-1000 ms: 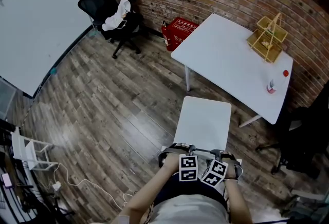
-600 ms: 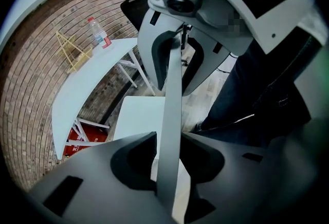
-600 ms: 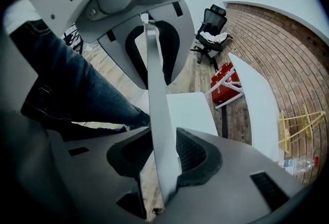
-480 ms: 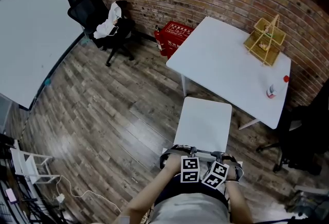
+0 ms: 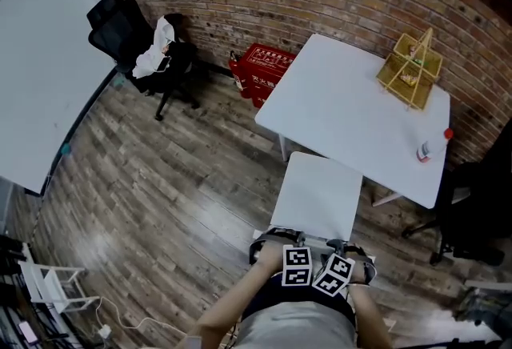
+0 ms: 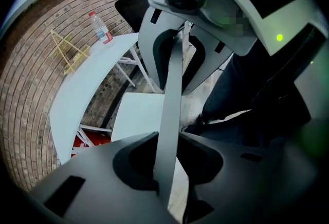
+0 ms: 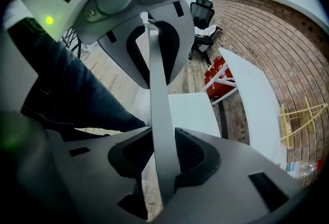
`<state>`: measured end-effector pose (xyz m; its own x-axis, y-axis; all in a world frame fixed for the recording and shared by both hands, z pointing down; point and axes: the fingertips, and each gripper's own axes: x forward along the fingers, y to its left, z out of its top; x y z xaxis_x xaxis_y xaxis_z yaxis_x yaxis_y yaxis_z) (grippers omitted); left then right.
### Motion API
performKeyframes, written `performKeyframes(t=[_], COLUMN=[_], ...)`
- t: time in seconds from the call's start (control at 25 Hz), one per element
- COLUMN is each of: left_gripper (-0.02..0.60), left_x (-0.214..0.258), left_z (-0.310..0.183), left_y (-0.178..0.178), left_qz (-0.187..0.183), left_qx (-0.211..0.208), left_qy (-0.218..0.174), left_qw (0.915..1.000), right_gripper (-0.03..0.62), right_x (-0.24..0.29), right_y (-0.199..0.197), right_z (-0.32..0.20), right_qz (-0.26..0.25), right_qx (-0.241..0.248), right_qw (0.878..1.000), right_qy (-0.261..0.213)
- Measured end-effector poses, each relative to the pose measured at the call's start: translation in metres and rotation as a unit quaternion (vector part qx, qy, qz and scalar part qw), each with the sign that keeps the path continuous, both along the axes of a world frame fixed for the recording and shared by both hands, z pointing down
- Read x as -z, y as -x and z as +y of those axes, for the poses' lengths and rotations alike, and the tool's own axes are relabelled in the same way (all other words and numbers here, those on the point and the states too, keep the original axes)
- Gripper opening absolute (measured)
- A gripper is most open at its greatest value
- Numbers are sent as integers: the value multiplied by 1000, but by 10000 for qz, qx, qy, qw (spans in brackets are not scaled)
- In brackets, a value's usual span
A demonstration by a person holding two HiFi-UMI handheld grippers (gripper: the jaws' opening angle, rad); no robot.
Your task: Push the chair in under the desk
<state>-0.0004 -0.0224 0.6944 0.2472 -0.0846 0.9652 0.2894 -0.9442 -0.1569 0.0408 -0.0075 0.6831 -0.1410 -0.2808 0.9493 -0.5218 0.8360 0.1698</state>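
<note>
The chair has slid closer since a second ago, and its seat front now reaches the near edge of the desk. The jaws on both sides have just been closing. The left gripper and right gripper each pinch the thin backrest rail between their pads.
</note>
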Motion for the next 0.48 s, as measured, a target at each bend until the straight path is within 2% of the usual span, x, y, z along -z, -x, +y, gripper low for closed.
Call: performKeyframes(t=[0.48], left_gripper=[97], left_x=[-1], left_z=[-59], left_y=[5], left_qz=[-18], left_qx=[-570], left_qy=[-114], left_qw=[9983], right_gripper=[107], right_x=[-3], right_y=[9], right_z=[-55], right_qz=[-21], right_qx=[-298], right_qw=[9995], right_qy=[27])
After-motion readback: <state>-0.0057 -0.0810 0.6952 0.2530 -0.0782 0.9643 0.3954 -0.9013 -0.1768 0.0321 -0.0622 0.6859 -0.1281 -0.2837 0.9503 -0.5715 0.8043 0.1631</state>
